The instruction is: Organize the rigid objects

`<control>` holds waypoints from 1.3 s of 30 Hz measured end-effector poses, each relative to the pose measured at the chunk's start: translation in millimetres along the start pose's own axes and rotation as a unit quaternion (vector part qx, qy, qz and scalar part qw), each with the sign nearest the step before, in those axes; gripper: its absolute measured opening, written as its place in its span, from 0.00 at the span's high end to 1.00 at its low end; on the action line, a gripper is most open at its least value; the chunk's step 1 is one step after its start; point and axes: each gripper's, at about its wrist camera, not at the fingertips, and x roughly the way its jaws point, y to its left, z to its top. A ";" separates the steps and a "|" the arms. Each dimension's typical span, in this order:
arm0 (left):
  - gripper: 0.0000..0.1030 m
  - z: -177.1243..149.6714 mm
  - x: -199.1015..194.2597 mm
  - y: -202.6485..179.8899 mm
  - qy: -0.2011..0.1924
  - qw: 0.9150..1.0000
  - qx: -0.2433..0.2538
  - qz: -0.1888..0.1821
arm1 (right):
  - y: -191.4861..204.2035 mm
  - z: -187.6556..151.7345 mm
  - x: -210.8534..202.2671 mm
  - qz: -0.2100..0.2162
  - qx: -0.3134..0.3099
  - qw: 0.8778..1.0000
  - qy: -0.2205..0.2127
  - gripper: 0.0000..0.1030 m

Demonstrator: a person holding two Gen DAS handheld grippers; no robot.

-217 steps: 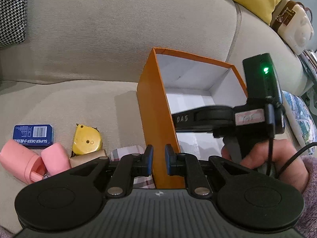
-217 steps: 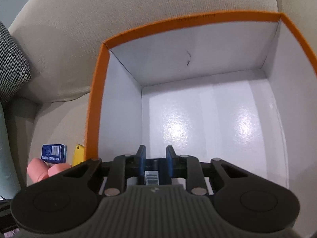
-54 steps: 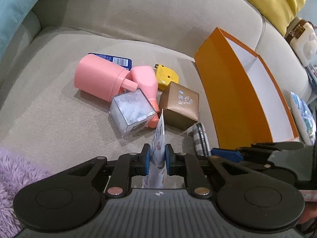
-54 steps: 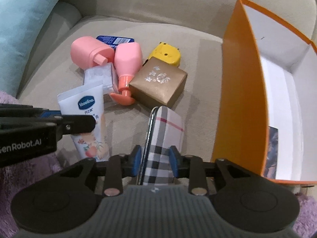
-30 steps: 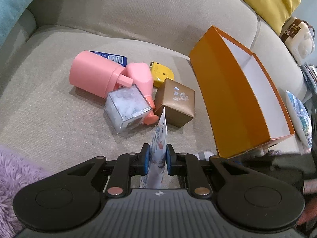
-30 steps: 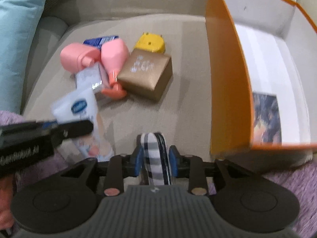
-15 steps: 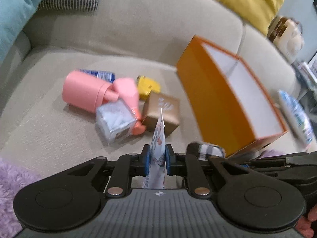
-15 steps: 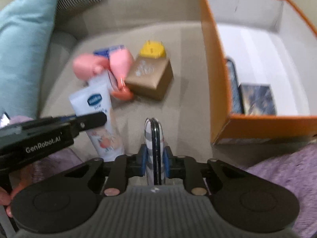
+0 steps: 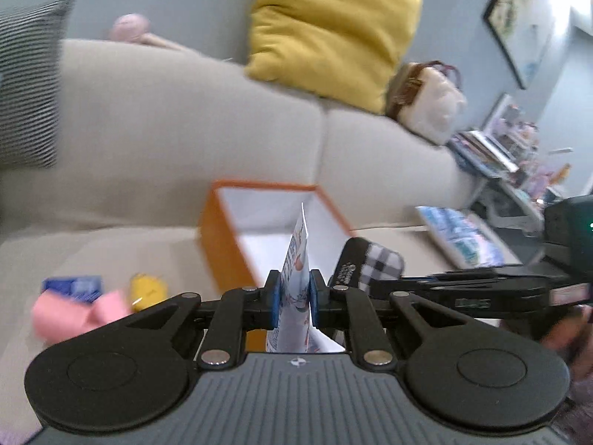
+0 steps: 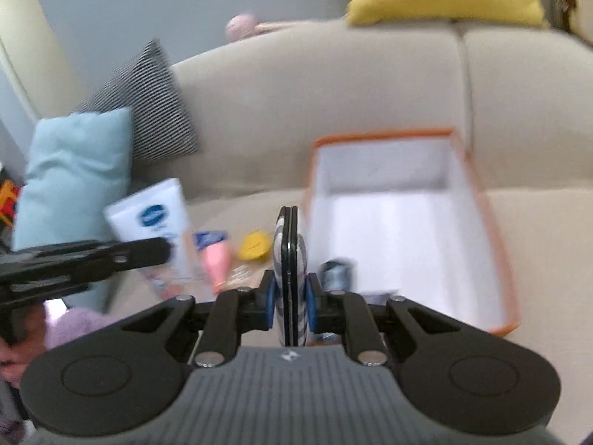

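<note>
My left gripper (image 9: pixel 293 298) is shut on a white lotion tube (image 9: pixel 296 256), seen edge-on and held up above the sofa seat. The same tube (image 10: pixel 155 218) shows its blue logo at the left of the right wrist view. My right gripper (image 10: pixel 290 306) is shut on a plaid-cased phone (image 10: pixel 290 256), held upright on its edge. That phone (image 9: pixel 376 263) also appears just right of the tube in the left wrist view. An orange box (image 10: pixel 481 200) with a white inside stands open on the seat ahead of both grippers. Dark flat items (image 10: pixel 335 270) lie at its near end.
On the seat left of the box lie pink bottles (image 9: pixel 70 313), a yellow tape measure (image 9: pixel 146 289) and a blue packet (image 9: pixel 74 285). A striped cushion (image 10: pixel 148 118), a light blue cushion (image 10: pixel 70 163) and a yellow cushion (image 9: pixel 326 33) rest against the sofa. Books (image 9: pixel 463 233) lie right.
Both grippers have risen off the seat with the tube and the phone and tilted up, so the sofa back and cushions now show. The phone turned edge-on in the right gripper.
</note>
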 end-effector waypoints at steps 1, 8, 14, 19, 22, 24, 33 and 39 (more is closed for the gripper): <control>0.84 5.0 8.1 -4.1 0.003 1.000 0.007 -0.008 | -8.2 5.9 2.9 -0.018 -0.011 1.000 0.006 0.84; 0.84 13.5 86.7 -13.7 0.057 0.998 0.004 -0.036 | -65.0 18.8 76.2 -0.039 -0.040 0.991 0.125 0.84; 0.84 3.5 125.5 -2.9 0.093 0.995 -0.011 -0.042 | -91.7 15.1 131.3 -0.024 -0.042 0.972 0.229 0.84; 0.84 -1.0 145.8 10.4 0.113 0.992 -0.027 -0.045 | -103.4 19.9 157.5 -0.009 -0.023 0.967 0.253 0.84; 0.84 -3.6 158.3 15.9 0.126 0.990 -0.033 -0.045 | -110.1 22.0 164.9 -0.007 -0.008 0.968 0.252 0.84; 0.84 -4.9 164.9 19.2 0.133 0.989 -0.038 -0.047 | -114.1 21.2 171.6 -0.006 0.006 0.967 0.253 0.84; 0.84 -6.4 177.3 26.6 0.144 0.987 -0.053 -0.052 | -134.6 13.8 180.1 0.030 0.074 0.957 0.278 0.83; 0.84 -8.2 182.0 23.4 0.152 0.986 -0.049 -0.053 | -112.6 8.8 186.0 -0.019 -0.001 0.957 0.290 0.74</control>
